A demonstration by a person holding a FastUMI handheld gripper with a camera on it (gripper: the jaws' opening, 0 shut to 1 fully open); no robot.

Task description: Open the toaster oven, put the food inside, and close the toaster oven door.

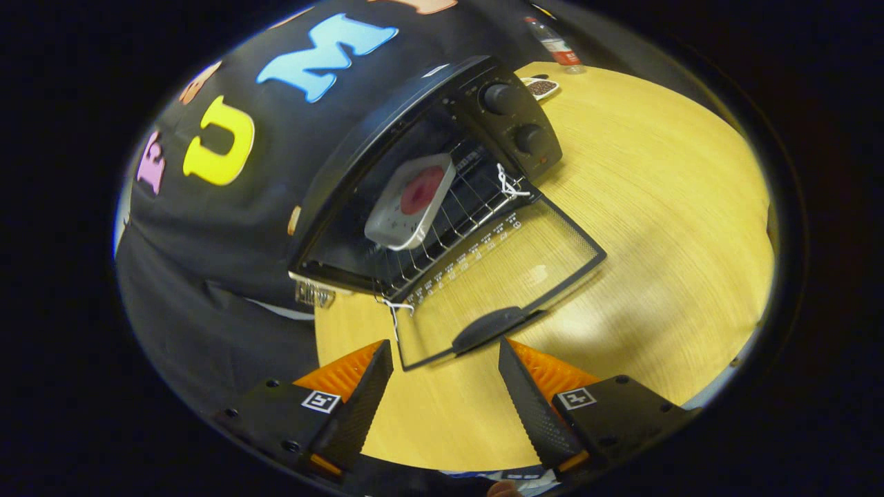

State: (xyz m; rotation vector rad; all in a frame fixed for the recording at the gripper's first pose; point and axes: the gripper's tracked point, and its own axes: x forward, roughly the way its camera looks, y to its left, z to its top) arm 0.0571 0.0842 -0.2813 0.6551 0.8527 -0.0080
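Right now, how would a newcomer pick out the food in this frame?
Find the black toaster oven on the round wooden table, its glass door folded down. On its wire rack sits a white rectangular tray with a red centre, well beyond the open jaws.

Black toaster oven; white tray, red food; yellow wood-grain table.

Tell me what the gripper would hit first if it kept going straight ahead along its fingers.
Most likely the door handle of the open toaster oven. The open gripper points at it, with the handle just ahead of the fingers. Depth is hard to judge, so it might pass over the handle onto the glass door.
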